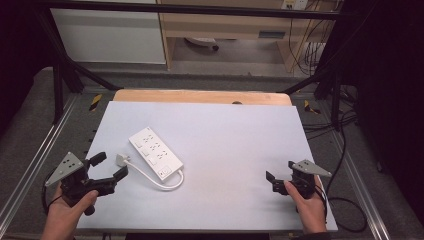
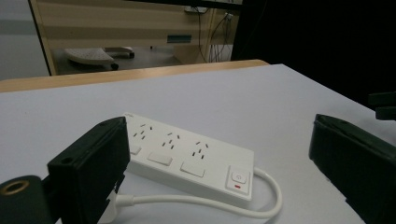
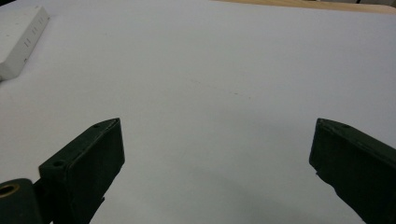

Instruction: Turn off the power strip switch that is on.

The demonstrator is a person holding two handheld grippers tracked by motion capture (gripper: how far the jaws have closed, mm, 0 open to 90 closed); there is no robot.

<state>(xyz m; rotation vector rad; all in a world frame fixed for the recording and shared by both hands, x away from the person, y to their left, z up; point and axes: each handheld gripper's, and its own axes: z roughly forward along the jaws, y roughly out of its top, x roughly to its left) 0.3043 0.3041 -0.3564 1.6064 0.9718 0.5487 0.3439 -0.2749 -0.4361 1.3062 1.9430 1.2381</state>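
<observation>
A white power strip (image 1: 155,153) is lying left of centre on the pale worktop (image 1: 235,145), while the left gripper (image 1: 109,170) and right gripper (image 1: 279,176) are hovering at its near corners, fingers apart, beyond which wooden cabinets are standing.

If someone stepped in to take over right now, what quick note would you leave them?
Left gripper: open, empty, jaws near the plug.
Right gripper: open, empty, over bare table, far from the work.
Power strip: flat, left of centre, its white cord looped beside it, plug lying loose.
Done: nothing gripped.
Left: probably take the plug with the left gripper.
</observation>
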